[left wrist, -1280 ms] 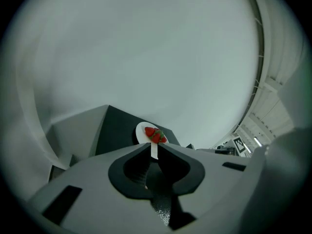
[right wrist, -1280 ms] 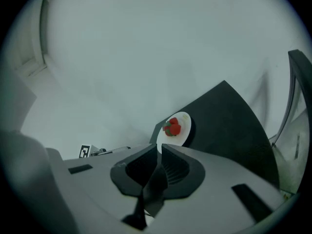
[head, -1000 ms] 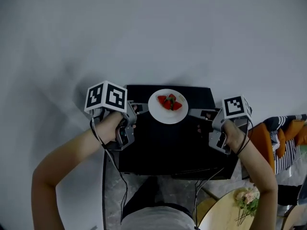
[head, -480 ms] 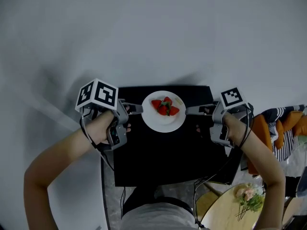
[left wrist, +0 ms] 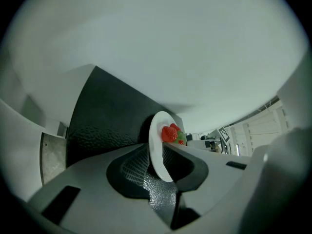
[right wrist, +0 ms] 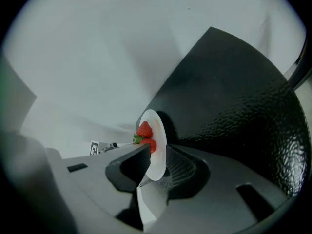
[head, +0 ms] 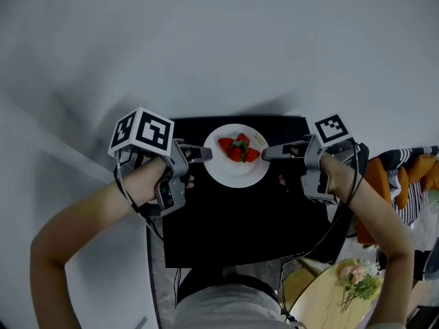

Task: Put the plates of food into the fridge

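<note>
White plate (head: 236,173) of strawberries (head: 238,149) is over the black fridge (head: 233,218) in the head view, left gripper (head: 206,153) and right gripper (head: 267,153) at opposite rims. Left gripper view: jaws clamp the rim. Right gripper view: same. Stiff, slick, probably breakable; rim holds suit it, kept level.

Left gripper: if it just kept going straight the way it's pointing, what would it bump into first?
The white plate: the left gripper is clamped on its rim. Beyond that come the strawberries, then probably the right gripper on the opposite rim, though depth is unclear.
</note>
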A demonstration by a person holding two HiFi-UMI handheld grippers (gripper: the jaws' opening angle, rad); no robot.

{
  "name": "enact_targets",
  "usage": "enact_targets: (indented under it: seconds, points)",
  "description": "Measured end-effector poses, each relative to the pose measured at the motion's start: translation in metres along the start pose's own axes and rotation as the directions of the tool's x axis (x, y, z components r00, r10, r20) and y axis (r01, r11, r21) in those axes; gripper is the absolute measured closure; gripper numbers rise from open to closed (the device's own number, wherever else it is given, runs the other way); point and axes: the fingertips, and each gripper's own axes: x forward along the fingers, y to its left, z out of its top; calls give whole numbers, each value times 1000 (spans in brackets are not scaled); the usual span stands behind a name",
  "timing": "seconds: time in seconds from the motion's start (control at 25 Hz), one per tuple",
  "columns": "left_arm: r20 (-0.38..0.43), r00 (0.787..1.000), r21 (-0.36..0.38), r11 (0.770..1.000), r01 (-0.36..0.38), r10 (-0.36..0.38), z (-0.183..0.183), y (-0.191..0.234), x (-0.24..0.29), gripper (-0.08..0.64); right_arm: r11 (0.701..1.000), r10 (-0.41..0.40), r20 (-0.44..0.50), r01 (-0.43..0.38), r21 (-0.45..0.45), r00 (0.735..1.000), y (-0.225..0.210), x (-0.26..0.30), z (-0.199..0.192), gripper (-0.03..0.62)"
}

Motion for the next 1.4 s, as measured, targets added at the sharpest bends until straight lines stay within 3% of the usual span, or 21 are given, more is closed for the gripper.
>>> enact_targets:
  seconds: [0.16, 0.36, 0.48, 0.68, 0.88, 1.12, 1.4]
  points:
    - [24, 1000, -26, 1000, 7, -6, 3, -2, -3, 480, 1000, 4, -6, -3, 15, 1000, -2, -1, -1, 551]
    - [40, 999, -106, 994, 7, -3, 6, -7, -6, 514, 995, 71, -45, -67, 77, 997, 10, -3, -5, 565]
    - [57, 996, -144, 987, 70, -62, 0, 2, -1, 520, 991, 105, -4, -105, 87, 994, 1, 0, -6, 568]
    - [87, 985, -246, 954, 169, -152, 2, 2, 4, 532, 977, 168, 21, -169, 133, 986, -3, 1, 1, 572]
    - [130, 961, -222, 938, 267, -243, 3, 8, 10, 535, 974, 215, 79, -219, 52, 973, -3, 3, 3, 574]
    - [155, 957, -219, 936, 275, -245, 3, 2, 9, 535, 964, 263, 106, -266, 10, 959, 1, 0, 5, 574]
    - [166, 956, -232, 933, 276, -242, 4, 5, 8, 537, 969, 246, 120, -247, -9, 962, -2, 0, 6, 574]
